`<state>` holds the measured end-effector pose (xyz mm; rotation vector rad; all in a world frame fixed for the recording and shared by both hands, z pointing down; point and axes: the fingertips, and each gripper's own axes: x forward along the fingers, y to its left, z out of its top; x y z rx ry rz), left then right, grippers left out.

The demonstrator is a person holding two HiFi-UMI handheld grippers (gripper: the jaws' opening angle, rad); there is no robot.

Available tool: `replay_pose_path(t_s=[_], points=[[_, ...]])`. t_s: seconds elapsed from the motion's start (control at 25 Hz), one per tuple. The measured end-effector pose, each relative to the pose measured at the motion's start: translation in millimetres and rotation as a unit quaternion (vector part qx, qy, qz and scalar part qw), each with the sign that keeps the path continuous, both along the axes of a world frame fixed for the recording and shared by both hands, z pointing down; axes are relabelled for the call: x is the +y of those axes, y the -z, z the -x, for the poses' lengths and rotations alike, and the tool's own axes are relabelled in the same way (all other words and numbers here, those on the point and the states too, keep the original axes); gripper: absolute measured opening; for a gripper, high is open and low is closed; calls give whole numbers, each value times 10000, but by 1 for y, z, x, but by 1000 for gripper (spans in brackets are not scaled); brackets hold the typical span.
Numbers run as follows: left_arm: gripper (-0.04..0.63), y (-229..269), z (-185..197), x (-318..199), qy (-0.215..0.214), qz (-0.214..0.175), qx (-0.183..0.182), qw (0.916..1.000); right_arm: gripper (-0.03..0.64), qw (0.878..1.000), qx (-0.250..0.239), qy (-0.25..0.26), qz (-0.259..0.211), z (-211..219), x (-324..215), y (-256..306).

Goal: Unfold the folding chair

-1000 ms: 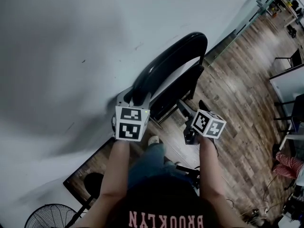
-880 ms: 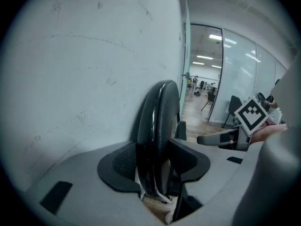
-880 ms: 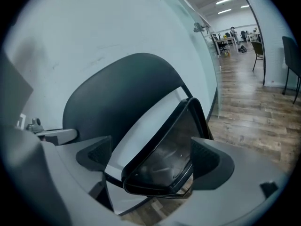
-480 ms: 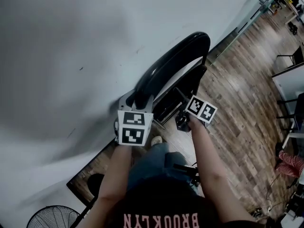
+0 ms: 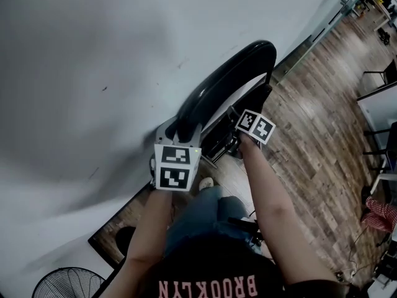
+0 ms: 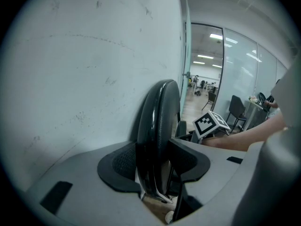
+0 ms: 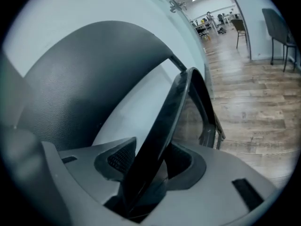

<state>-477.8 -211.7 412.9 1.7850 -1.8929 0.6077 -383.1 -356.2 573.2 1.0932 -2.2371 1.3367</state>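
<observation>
A black folding chair (image 5: 223,82) leans folded against the white wall. Its curved backrest (image 6: 160,121) runs up between the pads of my left gripper (image 5: 178,130), which is shut on the backrest's near end (image 6: 157,161). My right gripper (image 5: 237,135) sits lower and to the right, at the folded seat. Its jaws have just been closing and now pinch the seat's thin black edge (image 7: 171,112) between the pads (image 7: 150,166). The padded backrest (image 7: 89,79) fills the left of the right gripper view. The right gripper's marker cube (image 6: 210,124) shows behind the chair.
The white wall (image 5: 93,54) stands right behind the chair. Wood floor (image 5: 310,123) spreads to the right, with chairs and desks (image 5: 378,76) far off. A floor fan (image 5: 62,284) sits at the bottom left. The person's shoe (image 5: 201,183) is near the chair's feet.
The right gripper has moved up and left in the head view onto the chair's seat, and its jaws have closed on the seat edge. The left gripper has held still on the backrest.
</observation>
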Motion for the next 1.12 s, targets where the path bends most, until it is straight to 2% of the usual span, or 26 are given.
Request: replay_pose_path(t_s=[0.36, 0.64, 0.76, 1.0, 1.12], points=[[187, 0, 0, -1, 26, 104, 137, 9998, 179, 9999, 126, -32, -65, -5, 0, 0], [189, 2, -15, 3, 12, 29, -51, 10000, 179, 9999, -1, 20, -99, -17, 5, 2], [220, 3, -26, 4, 76, 35, -91, 9999, 179, 9999, -45, 13, -102, -27, 7, 4], [273, 10, -46, 9, -106, -102, 266, 9995, 181, 9999, -112, 45, -78, -39, 12, 5], [276, 20, -53, 8, -127, -290, 153, 9994, 181, 9999, -148, 59, -47, -45, 14, 5]])
